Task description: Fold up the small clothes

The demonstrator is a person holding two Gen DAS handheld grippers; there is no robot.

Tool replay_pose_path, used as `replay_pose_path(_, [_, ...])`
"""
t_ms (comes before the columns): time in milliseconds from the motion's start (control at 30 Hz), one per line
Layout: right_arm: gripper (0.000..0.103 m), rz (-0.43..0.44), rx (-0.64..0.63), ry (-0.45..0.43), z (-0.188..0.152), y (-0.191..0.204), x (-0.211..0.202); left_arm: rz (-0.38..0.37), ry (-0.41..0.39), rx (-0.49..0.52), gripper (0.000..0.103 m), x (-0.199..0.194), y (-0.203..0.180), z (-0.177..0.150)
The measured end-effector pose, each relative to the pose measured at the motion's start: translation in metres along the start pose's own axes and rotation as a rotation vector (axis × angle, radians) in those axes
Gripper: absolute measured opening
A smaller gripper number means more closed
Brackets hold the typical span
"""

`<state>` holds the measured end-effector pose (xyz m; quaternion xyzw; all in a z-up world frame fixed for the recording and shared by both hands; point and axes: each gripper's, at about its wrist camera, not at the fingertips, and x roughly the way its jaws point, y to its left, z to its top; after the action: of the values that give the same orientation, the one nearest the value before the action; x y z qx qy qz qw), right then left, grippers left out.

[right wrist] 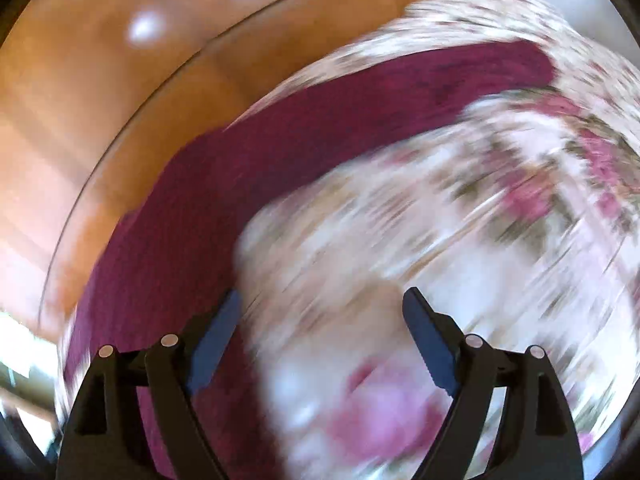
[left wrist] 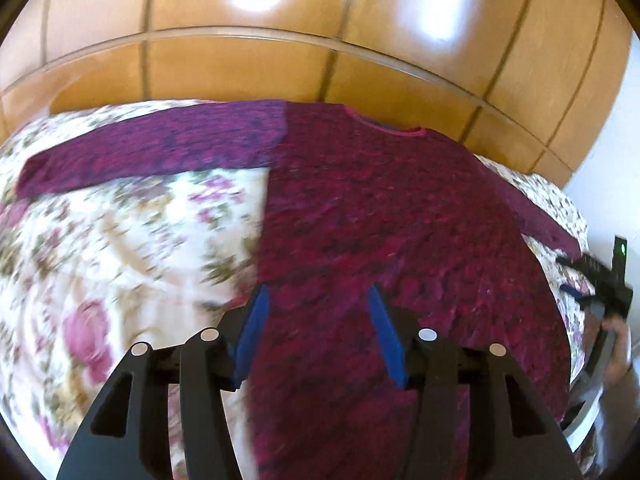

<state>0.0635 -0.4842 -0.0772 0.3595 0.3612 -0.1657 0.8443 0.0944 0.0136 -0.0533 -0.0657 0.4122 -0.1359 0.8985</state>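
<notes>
A magenta knitted long-sleeved top (left wrist: 380, 216) lies flat on the floral bedspread (left wrist: 132, 248), neckline at the far side. One sleeve (left wrist: 152, 152) stretches out to the left. My left gripper (left wrist: 316, 292) hovers over the top's lower left part, jaws apart, with its left pad (left wrist: 254, 320) near the garment's side edge; nothing is pinched. In the blurred right wrist view, my right gripper (right wrist: 323, 296) is open over the bedspread (right wrist: 460, 220), beside the top's other sleeve (right wrist: 360, 112). The right gripper (left wrist: 600, 280) also shows at the bed's right edge, held in a hand (left wrist: 616, 340).
A glossy wooden wardrobe (left wrist: 280, 68) stands right behind the bed, also in the right wrist view as the wardrobe (right wrist: 120, 80). A white wall (left wrist: 616, 140) lies to the right. The bedspread drops off at the right edge.
</notes>
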Motion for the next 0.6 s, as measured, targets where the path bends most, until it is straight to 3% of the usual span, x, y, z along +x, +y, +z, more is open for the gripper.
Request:
replay_pose_path(267, [0.076,-0.080,0.324,-0.111,0.100,-0.083,0.023,-0.035,0.103,0.064,0.054,0.051,-0.033,0.001])
replay_pose_path(433, [0.077,-0.096,0.397,-0.150,0.137,-0.098,0.039,-0.036,0.121,0.045,0.056,0.065,-0.028,-0.002])
replay_pose_path(500, [0.065,-0.117,0.386,-0.153,0.147,-0.096,0.044,-0.041,0.124,0.037,0.056,0.066,-0.026,-0.002])
replay_pose_path(567, [0.036,-0.120,0.365,-0.128,0.155,-0.096,0.050,-0.044,0.125,0.033,0.057,0.067,-0.026,-0.002])
replay_pose_path(600, [0.030,-0.125,0.339,-0.116,0.160,-0.090,0.053,-0.047,0.125,0.030,0.058,0.067,-0.026,-0.002])
